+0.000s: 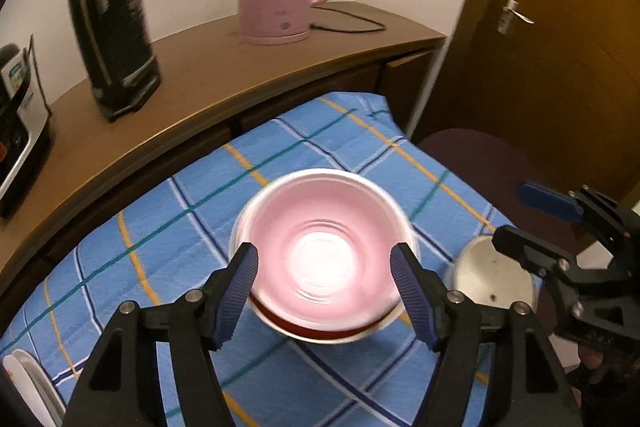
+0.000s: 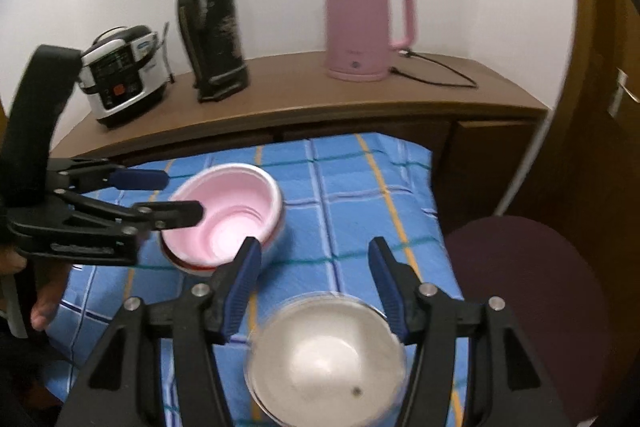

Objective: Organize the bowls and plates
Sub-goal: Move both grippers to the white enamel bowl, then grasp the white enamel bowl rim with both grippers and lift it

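A pink bowl [image 1: 324, 247] sits nested in a red-and-white bowl [image 1: 320, 329] in the middle of the blue checked cloth [image 1: 160, 247]. My left gripper [image 1: 325, 255] hangs open over the near half of the pink bowl; neither pad touches it. In the right wrist view this stack [image 2: 228, 215] lies at the far left, and the left gripper [image 2: 182, 195] is open at its left rim. A white bowl [image 2: 326, 355] stands by the cloth's right edge. My right gripper [image 2: 316, 255] is open just beyond it, empty. The left wrist view shows the right gripper [image 1: 512, 213] above the white bowl [image 1: 492, 275].
A wooden cabinet [image 2: 320, 99] behind the table carries a pink kettle [image 2: 366, 27] with its cord, a black thermos [image 2: 212, 19] and a rice cooker [image 2: 120, 75]. A dark round stool [image 2: 528, 299] stands at the right, beside a wooden door [image 1: 560, 47]. A hand [image 2: 44, 307] holds the left gripper.
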Motion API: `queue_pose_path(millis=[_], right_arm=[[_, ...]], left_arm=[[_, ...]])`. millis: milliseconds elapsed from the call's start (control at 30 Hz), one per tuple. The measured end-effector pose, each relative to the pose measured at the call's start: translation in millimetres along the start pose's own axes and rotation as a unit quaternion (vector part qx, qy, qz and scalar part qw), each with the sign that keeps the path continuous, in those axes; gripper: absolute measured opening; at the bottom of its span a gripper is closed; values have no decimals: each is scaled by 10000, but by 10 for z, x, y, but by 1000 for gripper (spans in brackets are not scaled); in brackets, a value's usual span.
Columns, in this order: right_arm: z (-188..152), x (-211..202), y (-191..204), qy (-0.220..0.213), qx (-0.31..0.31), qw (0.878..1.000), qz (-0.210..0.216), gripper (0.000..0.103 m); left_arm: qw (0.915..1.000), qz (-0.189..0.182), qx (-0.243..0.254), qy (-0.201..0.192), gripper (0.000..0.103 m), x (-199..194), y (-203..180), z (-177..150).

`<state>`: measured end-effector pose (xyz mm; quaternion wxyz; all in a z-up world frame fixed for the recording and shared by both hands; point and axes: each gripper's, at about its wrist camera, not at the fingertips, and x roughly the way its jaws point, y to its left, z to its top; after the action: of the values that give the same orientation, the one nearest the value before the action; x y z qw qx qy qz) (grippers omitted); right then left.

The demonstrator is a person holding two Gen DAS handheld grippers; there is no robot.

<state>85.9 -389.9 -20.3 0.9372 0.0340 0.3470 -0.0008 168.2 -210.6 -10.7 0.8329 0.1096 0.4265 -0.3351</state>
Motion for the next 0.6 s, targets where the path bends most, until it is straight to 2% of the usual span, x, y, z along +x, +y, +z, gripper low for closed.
queue_pose_path(millis=[100,167,233,333,467,600], right_arm=[[-150,-106,-165,48,155,9998,-152,56],[-262,-158,-276,130,242,9993,-254,51],[-372,-180,-390,234,356,9986,-300,42],[-512,-172,-540,340,573,9974,-279,34],[-610,-163,-564,407,642,9970,-173,30],[-665,-129,-501,461,581,9972,-25,28]], left_arm=[[9997,-168,166,-13,71,-22,-204,-74],[9990,-363,250,10,71,-25,-348,-137],[9978,-534,392,49,71,-29,-511,-198],[9959,-666,615,25,71,-50,-700,-283],[9937,-793,779,157,53,23,-847,-375],[9941,-822,664,229,50,135,-844,-411]])
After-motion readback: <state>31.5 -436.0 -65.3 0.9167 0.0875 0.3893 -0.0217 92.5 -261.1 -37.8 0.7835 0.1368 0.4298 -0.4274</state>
